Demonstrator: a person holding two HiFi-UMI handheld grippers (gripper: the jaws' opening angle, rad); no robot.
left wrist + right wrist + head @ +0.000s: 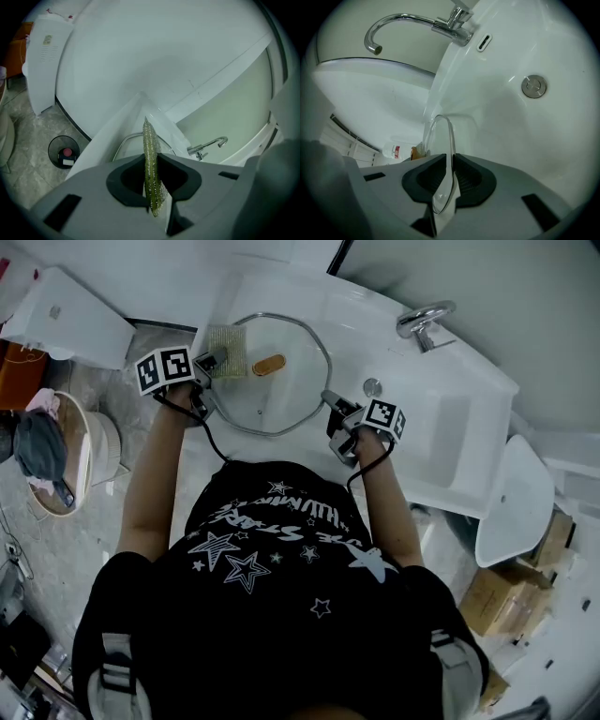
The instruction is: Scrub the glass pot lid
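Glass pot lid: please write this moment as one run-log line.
left gripper: shut on flat green scrubbing pad | right gripper: shut on round glass pot lid | lid: over white sink

Black short-sleeved tee, white stars and lettering across it. Pale straps with buckles at both shoulders. Both left gripper and right gripper: grey bodies, dark pads, white cubes with black square markers, black cables.
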